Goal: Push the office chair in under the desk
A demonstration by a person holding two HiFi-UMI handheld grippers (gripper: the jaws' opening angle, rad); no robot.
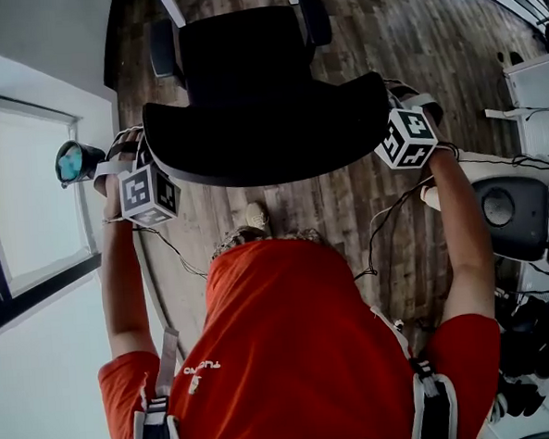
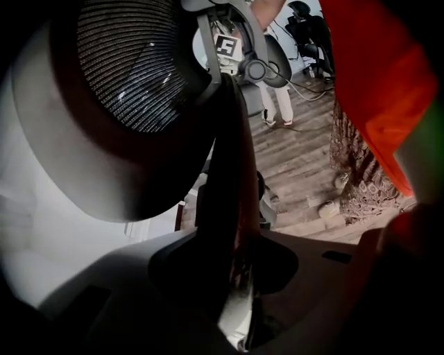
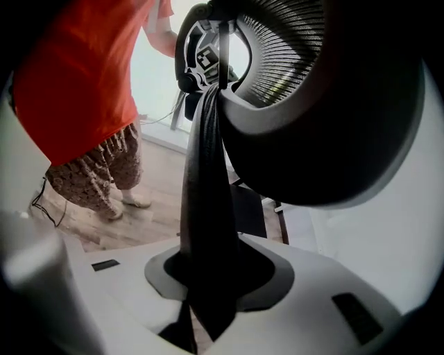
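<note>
Red shirt sits nearest. Beyond it, the left gripper and right gripper each clamp a side edge of the office chair backrest, seat ahead of both. Recommended: push evenly through both grips and keep the chair straight. The desk is not clearly seen.

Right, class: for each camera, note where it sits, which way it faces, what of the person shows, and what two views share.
Head view: on the head, facing steeply down at the chair; shirt, left gripper and right gripper show.
Left gripper view: rides the left gripper, looks along jaws shut on the chair's edge; shirt at right.
Right gripper view: rides the right gripper, same grip; shirt at left.
Shared: each gripper view shows the other gripper across the chair.
</note>
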